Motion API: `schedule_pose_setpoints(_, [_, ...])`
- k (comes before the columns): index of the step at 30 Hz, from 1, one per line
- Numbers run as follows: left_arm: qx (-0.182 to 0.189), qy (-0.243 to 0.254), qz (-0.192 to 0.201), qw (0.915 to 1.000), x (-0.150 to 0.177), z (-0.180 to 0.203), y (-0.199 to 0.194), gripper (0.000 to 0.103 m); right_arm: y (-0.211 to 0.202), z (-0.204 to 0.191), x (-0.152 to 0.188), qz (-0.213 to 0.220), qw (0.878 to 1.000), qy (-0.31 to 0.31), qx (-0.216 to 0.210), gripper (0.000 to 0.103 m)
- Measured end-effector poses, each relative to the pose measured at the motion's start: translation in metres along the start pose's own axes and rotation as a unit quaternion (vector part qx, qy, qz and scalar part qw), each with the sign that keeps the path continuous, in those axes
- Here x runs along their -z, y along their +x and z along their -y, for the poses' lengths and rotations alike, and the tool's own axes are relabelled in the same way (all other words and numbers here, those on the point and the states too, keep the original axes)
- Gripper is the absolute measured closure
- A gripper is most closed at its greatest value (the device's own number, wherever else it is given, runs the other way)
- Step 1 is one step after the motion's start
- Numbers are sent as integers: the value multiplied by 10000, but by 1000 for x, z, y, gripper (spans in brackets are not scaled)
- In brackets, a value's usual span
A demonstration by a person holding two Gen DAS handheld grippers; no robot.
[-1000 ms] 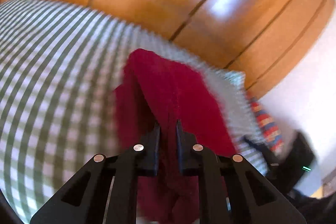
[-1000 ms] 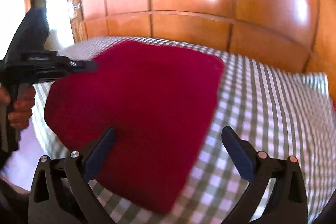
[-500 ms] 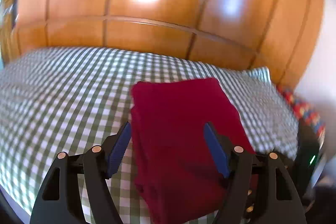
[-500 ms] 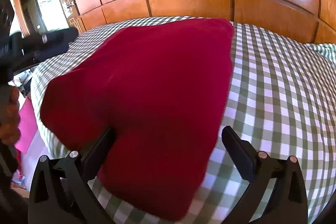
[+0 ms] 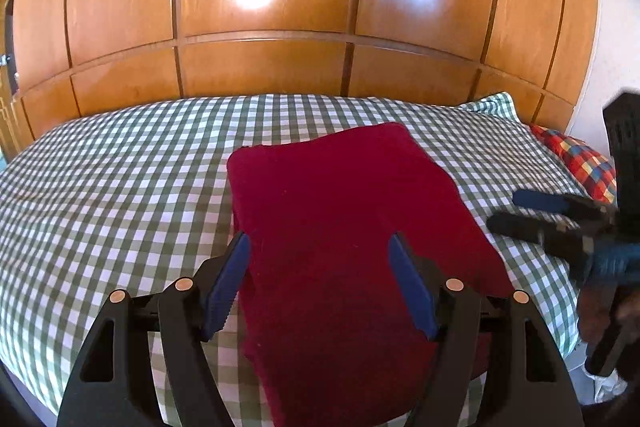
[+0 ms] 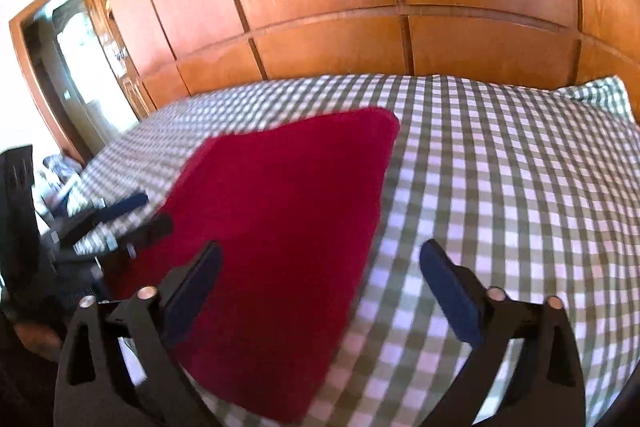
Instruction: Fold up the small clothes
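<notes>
Left wrist view, my left gripper (image 5: 320,283) hovering with jaws apart over the folded red garment (image 5: 344,227), lying on the green checked bedsheet (image 5: 120,187), my right gripper (image 6: 320,291) closing on nothing.

1. A dark red garment (image 5: 344,227), folded into a thick, roughly rectangular packet, lies flat on a bed covered with a green-and-white checked sheet (image 5: 120,195).
2. Its fabric looks soft and plain, without any print; what kind of garment it is cannot be told.
3. In the left wrist view, the packet runs lengthwise away from the camera, its far edge straight with rounded corners, its near end at the bed's front edge.
4. Along its left side, stacked layers show at the fold.
5. In the right wrist view, the garment (image 6: 280,227) sits toward the left half of the bed, with checked sheet bare to its right.
</notes>
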State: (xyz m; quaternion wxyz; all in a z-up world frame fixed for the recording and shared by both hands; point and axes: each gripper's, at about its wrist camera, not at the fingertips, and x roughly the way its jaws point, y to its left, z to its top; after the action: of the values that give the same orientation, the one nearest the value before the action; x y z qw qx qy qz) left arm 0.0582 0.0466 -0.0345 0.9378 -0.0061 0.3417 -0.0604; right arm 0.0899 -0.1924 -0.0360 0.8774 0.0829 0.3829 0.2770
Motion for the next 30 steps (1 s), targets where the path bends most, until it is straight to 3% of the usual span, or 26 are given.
schedule_pose_setpoints(3, [-8,-18,-57,10000,1,-2,3,33,11,-1,-14,-101,9999,35,-129,48])
schedule_pose_setpoints(13, [41,-378,-439,9983,14,-18,29,33,70,-8,-28,-609,9981,33,-91,50])
schedule_pose_setpoints(16, [244,-708,-635,9952,21,-29,41,33,90,-8,-29,-756,9971,-53,113,49])
schedule_pose_setpoints(19, [643,-1319,-771,9862,33,-50,52,33,104,-6,-27,-784,9968,-42,134,48])
schedule_pose_setpoints(22, [962,-1757,-774,9767,39,-65,50,31,95,-7,-25,-680,9976,-148,-37,38])
schedule_pose_setpoints(24, [1276,-2040,-676,9683,39,-75,42,31,83,-3,-24,-603,9980,-53,-159,4])
schedule_pose_setpoints(30, [1767,-2558,-481,9492,24,-101,35,20,54,34,-1,-522,9927,861,-670,2])
